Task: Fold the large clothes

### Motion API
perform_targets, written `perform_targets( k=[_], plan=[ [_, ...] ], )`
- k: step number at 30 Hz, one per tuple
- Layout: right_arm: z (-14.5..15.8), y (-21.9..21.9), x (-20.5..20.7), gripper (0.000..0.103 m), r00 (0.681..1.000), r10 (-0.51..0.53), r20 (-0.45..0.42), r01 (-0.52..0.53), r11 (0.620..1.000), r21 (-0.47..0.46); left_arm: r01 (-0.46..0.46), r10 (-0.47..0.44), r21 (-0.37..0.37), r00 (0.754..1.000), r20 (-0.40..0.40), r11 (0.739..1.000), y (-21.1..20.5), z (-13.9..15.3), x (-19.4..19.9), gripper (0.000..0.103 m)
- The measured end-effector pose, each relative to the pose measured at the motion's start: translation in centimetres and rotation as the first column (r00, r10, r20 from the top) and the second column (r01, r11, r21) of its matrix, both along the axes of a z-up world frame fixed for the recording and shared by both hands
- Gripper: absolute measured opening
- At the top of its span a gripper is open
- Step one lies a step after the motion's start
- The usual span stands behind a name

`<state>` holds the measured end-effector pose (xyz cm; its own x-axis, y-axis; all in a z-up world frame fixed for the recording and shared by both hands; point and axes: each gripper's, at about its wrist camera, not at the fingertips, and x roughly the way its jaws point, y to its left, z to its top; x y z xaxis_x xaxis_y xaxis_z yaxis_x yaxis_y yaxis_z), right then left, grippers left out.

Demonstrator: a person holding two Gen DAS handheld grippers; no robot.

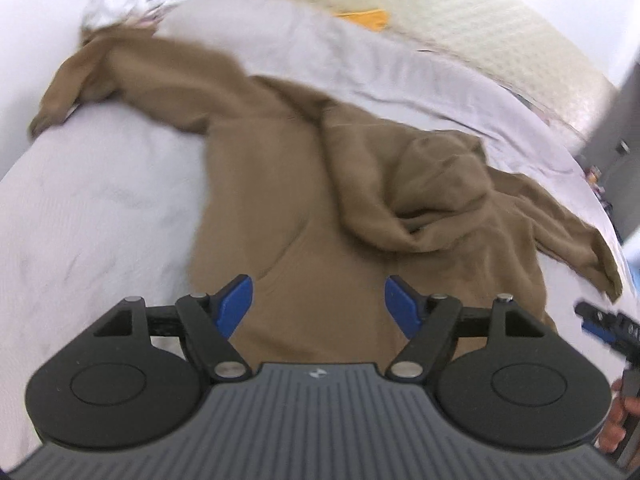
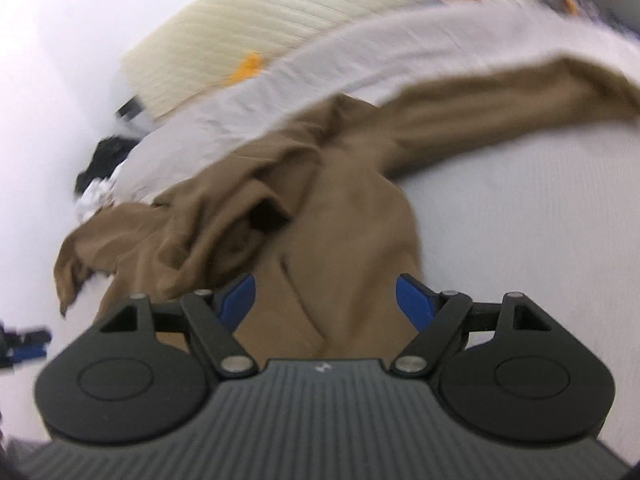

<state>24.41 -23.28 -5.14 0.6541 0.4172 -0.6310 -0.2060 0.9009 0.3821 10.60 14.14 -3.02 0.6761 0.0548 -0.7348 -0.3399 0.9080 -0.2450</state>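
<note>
Each camera sits just behind its own blue fingers and looks forward and steeply down along them at the bed. The left wrist view hangs close over the brown garment [image 1: 304, 208], which fills the gap between its jaws and runs ahead. The right wrist view looks from equally near, with the same garment [image 2: 340, 232] between and beyond its jaws. Both views share the garment, the pale sheet [image 1: 100, 208] and the cream blanket [image 2: 256, 32] far ahead.

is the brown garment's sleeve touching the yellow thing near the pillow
Apart. The left wrist view shows bare grey sheet between the brown garment and the yellow thing.
</note>
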Motion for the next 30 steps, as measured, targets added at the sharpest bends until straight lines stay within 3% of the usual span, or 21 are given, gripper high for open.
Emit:
perform_targets(
  k=[2,3,5,8,13,15,17,23,30],
  plan=[
    [0.5,1.7,0.5,0.078,0.997,0.061,0.045,-0.059,0.997,-0.049,0.029,-0.029,0.007,1.0,0.006,1.0,-1.8,-0.4,1.6,0.077],
    [0.5,2.4,1.1,0.072,0.994,0.091,0.053,-0.088,0.994,-0.064,0.046,-0.046,-0.004,0.999,0.01,0.999,-2.6,-0.8,2.4,0.077],
    [-0.1,3.0,2.6,0.068,0.994,0.112,0.008,-0.112,0.993,-0.047,0.059,-0.059,-0.004,0.998,0.01,0.998,-4.0,-1.7,3.9,0.077],
    [-1.7,4.1,4.7,0.056,0.991,0.123,-0.05,-0.126,0.991,-0.046,0.093,-0.094,0.069,0.996,0.012,0.993,-6.4,-3.0,5.7,0.077],
    [-4.9,5.4,4.9,0.055,0.983,0.158,-0.091,-0.17,0.976,-0.138,0.164,-0.167,0.174,0.986,0.003,0.971,-9.5,-6.8,8.3,0.077],
    [-6.1,5.3,4.9,0.053,0.979,0.162,-0.124,-0.178,0.975,-0.13,0.18,-0.18,0.21,0.983,-0.02,0.961,-10.4,-8.5,9.2,0.077],
    [-7.3,5.3,5.2,0.052,0.972,0.17,-0.16,-0.189,0.976,-0.111,0.182,-0.175,0.2,0.983,-0.051,0.963,-10.4,-10.1,9.8,0.077],
    [-9.4,6.2,5.6,0.053,0.959,0.185,-0.215,-0.22,0.963,-0.153,0.14,-0.127,0.071,0.979,-0.162,0.988,-8.8,-14.5,11.0,0.079],
    [-9.3,5.7,5.6,0.053,0.958,0.162,-0.235,-0.194,0.974,-0.121,0.146,-0.13,0.086,0.977,-0.17,0.986,-9.2,-14.3,10.5,0.08]
  ],
)
